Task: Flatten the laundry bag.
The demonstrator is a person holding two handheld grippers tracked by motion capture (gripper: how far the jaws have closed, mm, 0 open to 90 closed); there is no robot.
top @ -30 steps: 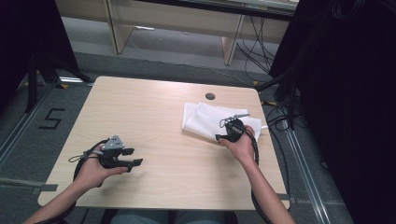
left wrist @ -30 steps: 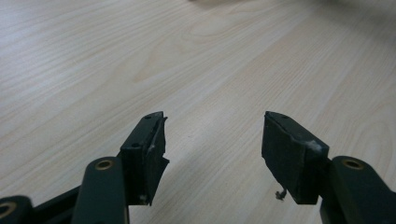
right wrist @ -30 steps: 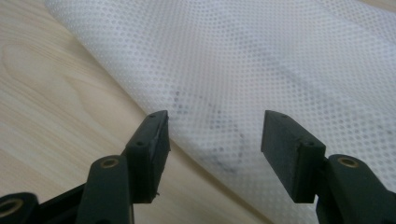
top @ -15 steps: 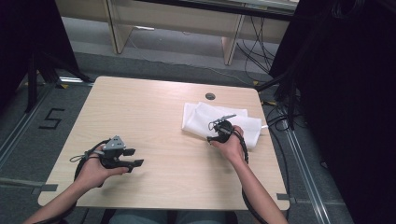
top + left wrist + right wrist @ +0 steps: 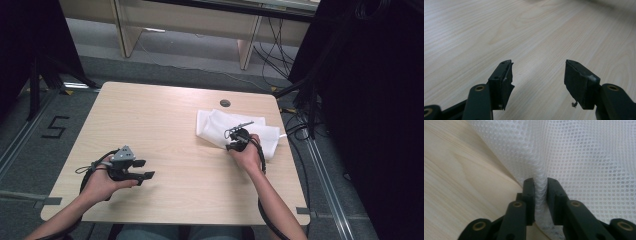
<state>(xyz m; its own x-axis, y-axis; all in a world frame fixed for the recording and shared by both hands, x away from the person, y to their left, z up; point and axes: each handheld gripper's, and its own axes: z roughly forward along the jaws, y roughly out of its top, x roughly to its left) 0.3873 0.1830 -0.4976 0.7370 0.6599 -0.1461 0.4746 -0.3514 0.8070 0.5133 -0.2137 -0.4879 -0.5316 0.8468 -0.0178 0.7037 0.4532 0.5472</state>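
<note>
A white mesh cloth (image 5: 215, 126) lies rumpled on the right half of the wooden table (image 5: 165, 120). My right gripper (image 5: 235, 142) sits at the cloth's near edge. In the right gripper view, my right gripper (image 5: 540, 185) is shut on a pinched fold of the mesh cloth (image 5: 584, 155), with bare wood to its left. My left gripper (image 5: 142, 170) rests near the table's front left, held by a hand. In the left gripper view, my left gripper (image 5: 537, 72) stands open over bare wood with nothing between its black pads (image 5: 504, 80).
A round cable hole (image 5: 225, 103) sits in the table near its far edge. Cables (image 5: 295, 125) hang off the right side. Grey floor with a taped "5" (image 5: 55, 127) lies to the left. Desk legs (image 5: 247, 47) stand beyond the table.
My right gripper has moved left and toward the near edge of the cloth, drawing a fold of it along. The left gripper has stayed put.
</note>
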